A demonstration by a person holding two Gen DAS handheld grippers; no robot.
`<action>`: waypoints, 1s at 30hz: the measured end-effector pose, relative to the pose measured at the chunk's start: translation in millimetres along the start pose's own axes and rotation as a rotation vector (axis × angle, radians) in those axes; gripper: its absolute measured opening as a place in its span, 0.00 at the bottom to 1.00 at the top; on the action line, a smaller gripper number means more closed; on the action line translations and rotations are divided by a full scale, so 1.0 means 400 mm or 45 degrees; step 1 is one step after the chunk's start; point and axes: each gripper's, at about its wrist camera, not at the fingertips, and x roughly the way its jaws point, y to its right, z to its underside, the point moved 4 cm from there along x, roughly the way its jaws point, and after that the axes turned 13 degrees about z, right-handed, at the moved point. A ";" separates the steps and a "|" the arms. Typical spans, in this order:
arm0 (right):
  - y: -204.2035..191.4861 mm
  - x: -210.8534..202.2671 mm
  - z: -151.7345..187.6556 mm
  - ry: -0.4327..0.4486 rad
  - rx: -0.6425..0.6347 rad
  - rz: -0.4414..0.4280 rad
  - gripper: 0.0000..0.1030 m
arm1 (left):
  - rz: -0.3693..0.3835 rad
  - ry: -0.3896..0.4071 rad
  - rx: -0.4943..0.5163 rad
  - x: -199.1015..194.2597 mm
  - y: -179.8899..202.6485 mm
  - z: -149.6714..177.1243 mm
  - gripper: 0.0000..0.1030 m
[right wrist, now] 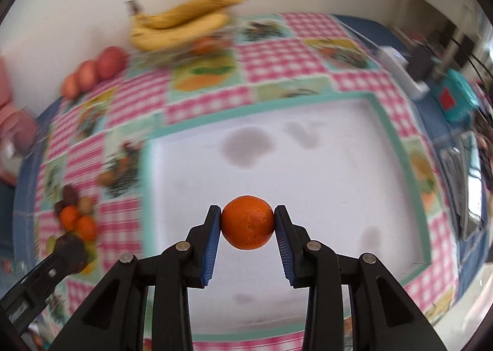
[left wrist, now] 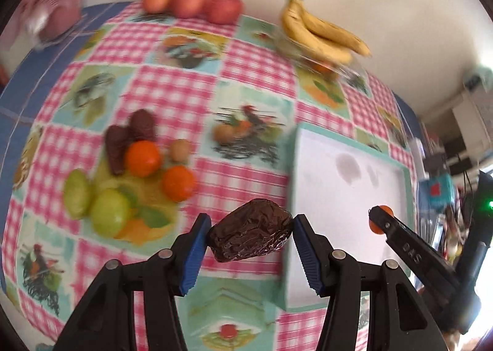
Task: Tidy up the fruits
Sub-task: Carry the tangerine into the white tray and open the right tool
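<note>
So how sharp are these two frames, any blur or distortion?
Left wrist: date and fingers sharp, tablecloth and bananas motion-blurred, strong fisheye bulge. Right wrist: orange crisp, tray soft with grey shadows, bananas smeared.

Wrinkled dark date (left wrist: 251,230) and glossy tangerine (right wrist: 247,222) held aloft; remaining fruit (left wrist: 129,172), blurred, apparently clustered.

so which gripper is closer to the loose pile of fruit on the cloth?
Left. The left gripper, holding a date, sits just beside the fruit pile; the right gripper holds a mandarin over the white tray.
</note>
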 end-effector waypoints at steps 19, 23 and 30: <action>0.229 0.103 -0.027 -0.084 0.223 0.211 0.36 | -0.010 -0.243 0.487 0.261 0.292 0.085 0.56; 0.216 0.108 -0.014 -0.093 0.198 0.214 0.36 | -0.050 -0.279 0.541 0.292 0.304 0.112 0.56; 0.258 0.096 0.003 -0.082 0.250 0.259 0.36 | -0.094 -0.298 0.542 0.307 0.306 0.118 0.56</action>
